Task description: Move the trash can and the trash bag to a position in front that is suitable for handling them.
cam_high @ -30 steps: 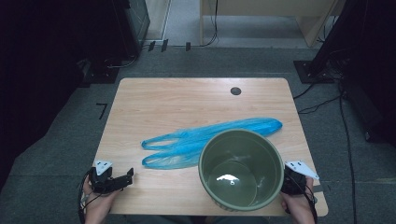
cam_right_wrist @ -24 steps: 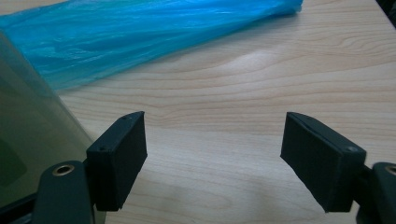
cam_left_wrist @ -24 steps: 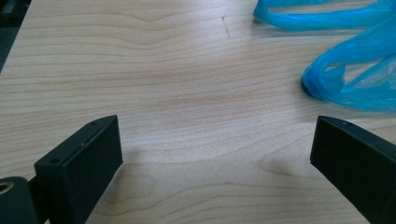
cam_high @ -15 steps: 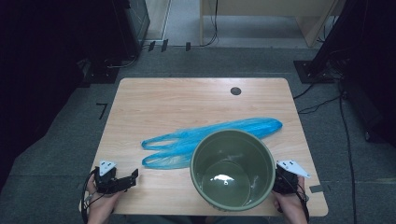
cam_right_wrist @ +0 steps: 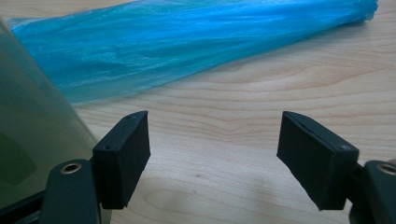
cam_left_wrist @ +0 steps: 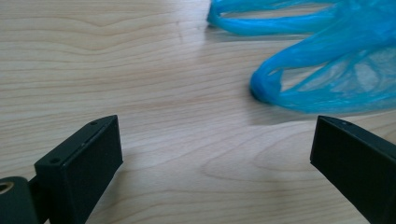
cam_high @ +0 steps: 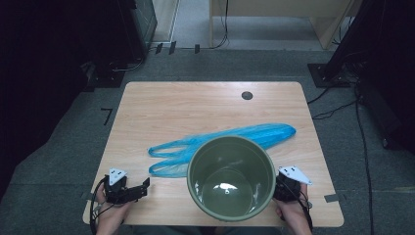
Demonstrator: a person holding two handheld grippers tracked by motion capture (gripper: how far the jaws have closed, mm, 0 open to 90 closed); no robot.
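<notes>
A large olive-green bucket (cam_high: 230, 176) stands upright near the table's front edge, its far rim over the middle of a long blue plastic bag (cam_high: 244, 136) that lies flat. The bag's looped handles (cam_left_wrist: 280, 88) point left. My left gripper (cam_high: 145, 188) rests at the front left, open, with bare wood between its jaws (cam_left_wrist: 215, 140); the handles lie just ahead of it. My right gripper (cam_high: 280, 188) sits close against the bucket's right side, open and holding nothing (cam_right_wrist: 215, 126). The bucket wall (cam_right_wrist: 28, 130) is just outside its left jaw, and the bag (cam_right_wrist: 187, 42) lies ahead.
A small dark round grommet (cam_high: 247, 95) is set in the wooden table (cam_high: 195, 107) near its far edge. Cables, dark equipment stands and wooden furniture legs surround the table on the grey carpet.
The bucket has slid left along the front of the table, and my right gripper has moved left beside it. My left gripper shifted slightly to the right.
</notes>
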